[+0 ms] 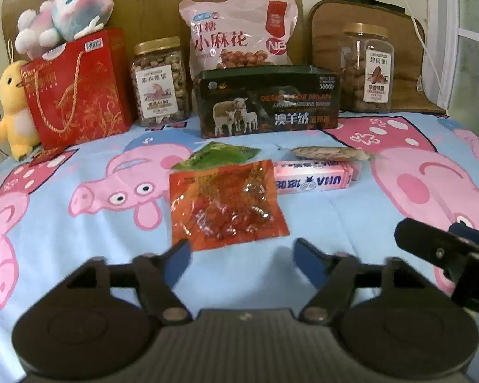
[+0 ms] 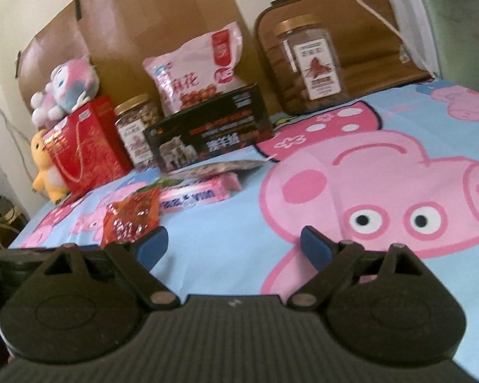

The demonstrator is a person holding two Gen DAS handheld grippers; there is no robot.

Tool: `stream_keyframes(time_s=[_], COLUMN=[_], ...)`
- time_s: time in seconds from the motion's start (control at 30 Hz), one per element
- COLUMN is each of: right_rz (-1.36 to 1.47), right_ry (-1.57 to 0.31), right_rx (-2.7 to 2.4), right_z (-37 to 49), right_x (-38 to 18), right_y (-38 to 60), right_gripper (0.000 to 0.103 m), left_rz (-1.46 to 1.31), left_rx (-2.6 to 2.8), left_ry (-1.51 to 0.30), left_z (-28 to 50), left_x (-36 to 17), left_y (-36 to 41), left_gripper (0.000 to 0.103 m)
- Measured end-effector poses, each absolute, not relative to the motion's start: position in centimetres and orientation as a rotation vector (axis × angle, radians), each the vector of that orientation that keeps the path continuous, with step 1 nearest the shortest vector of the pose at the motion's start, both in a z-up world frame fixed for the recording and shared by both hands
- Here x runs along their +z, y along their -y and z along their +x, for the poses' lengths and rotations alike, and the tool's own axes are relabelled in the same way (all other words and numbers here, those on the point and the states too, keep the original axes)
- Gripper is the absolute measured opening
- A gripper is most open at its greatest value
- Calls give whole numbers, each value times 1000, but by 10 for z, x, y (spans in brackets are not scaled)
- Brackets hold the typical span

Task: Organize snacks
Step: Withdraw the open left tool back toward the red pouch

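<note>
left tongs lined up on the orange pack

the left tongs stand apart with nothing between them, low over the bed and aimed at the near edge of the orange pack. the right tongs are also apart and empty, off to the right of the orange pack over bare sheet.

taking the orange pack as the mark: the green pack lies just behind it, partly tucked under its far edge; the pink box touches its right side; the fish snack lies behind the pink box. further behind stands the dark box, which looks like the likely place to put the loose snacks, though that is a guess.

to do the pick well, i judge: come in flat and low so one finger slides under the pack's near edge. the film looks slippery and crinkled, so pinch the sealed rim, not the lumpy middle. lift straight up first, since a drag would pull the green pack and nudge the pink box. keep the right tongs clear of the left's path.
</note>
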State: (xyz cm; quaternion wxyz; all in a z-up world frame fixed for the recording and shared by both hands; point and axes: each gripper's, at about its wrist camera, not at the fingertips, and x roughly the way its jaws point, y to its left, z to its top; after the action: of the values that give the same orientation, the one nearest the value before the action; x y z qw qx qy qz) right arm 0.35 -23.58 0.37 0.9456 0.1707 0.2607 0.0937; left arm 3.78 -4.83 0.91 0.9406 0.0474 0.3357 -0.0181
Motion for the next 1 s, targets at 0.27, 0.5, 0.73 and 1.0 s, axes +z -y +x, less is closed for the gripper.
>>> stream_keyframes(time_s=[0.27, 0.5, 0.73, 1.0], right_rz=[380, 416, 431, 446], right_ry=[-493, -466, -454, -459], right_rx=[133, 103, 93, 100], right_z=[-2, -5, -8, -7], right_x=[5, 4, 2, 0], right_y=[252, 266, 277, 279], right_gripper=[92, 92, 92, 92], left_rz=[145, 167, 191, 192], left_rx=[-68, -82, -93, -89], left_ry=[-672, -666, -674, -680], left_z=[38, 37, 38, 40], left_x=[10, 11, 9, 8], left_y=[70, 87, 100, 102], left_gripper=[83, 88, 89, 90])
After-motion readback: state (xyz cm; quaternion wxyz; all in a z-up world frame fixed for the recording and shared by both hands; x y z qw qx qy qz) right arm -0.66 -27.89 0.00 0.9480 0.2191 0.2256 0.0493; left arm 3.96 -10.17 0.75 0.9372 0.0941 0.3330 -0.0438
